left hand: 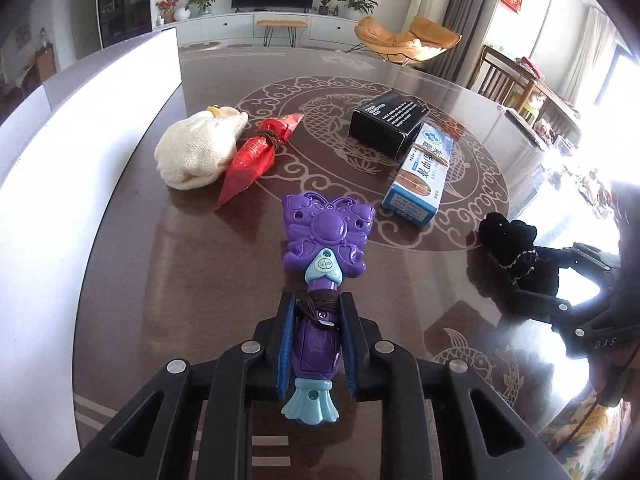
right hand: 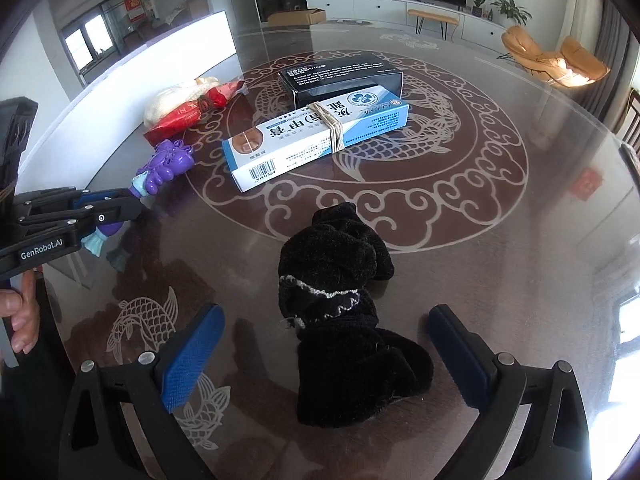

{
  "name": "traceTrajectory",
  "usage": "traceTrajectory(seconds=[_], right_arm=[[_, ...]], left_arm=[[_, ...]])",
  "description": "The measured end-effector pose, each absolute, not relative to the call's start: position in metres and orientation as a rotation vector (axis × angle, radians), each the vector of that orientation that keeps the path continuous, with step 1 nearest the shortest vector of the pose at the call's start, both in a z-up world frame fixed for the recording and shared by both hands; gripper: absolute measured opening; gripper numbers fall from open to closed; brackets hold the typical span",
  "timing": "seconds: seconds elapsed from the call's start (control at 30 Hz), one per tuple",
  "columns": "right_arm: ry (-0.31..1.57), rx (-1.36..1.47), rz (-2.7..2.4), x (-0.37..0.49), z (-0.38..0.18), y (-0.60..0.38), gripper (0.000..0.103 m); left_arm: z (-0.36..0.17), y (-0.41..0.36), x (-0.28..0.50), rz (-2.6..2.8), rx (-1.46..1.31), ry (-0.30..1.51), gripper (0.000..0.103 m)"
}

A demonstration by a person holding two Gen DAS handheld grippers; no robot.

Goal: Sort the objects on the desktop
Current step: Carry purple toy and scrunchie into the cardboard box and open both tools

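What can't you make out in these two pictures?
- Purple toy wand: mid-handle hidden by the left gripper shut on it.
- Black knitted bundle: left wrist view, near side hidden by a right gripper finger.
- Black box: print too small to read.

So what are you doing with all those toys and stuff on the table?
A person is sorting things on the table with a gripper in each hand. The left gripper has its jaws shut on the handle of a purple butterfly wand. The right gripper is open, with a black sock bundle lying between its jaws, not yet squeezed. Two boxes, a white sock bundle and a red packet wait behind.
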State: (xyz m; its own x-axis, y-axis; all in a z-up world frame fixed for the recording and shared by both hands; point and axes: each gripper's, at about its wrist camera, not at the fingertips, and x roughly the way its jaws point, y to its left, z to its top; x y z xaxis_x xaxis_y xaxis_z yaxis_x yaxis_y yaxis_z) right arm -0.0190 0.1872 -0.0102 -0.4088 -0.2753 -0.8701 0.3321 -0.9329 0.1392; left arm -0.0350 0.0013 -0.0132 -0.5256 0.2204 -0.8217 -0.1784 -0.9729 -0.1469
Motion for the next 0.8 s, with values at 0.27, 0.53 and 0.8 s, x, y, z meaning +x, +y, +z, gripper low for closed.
traceTrajectory(seconds=[0.27,0.53,0.8], right_arm=[[0.117,1.404,-2.427,-0.017,0.023,0.182,0.036],[0.114,1.135,-2.325,-0.028,0.099,0.083,0.036],[0.277,0.876,-2.107,-0.034,0.148,-0.111,0.036]], left_arm=[[0.046,-0.014,0.002,2.652,-1.181,-0.192,0.021],[0.103,-0.127,0.015,2.847,-1.108,-0.362,0.021],[0.101,-0.284,-0.003,3.038,-1.333,-0.591,0.021]])
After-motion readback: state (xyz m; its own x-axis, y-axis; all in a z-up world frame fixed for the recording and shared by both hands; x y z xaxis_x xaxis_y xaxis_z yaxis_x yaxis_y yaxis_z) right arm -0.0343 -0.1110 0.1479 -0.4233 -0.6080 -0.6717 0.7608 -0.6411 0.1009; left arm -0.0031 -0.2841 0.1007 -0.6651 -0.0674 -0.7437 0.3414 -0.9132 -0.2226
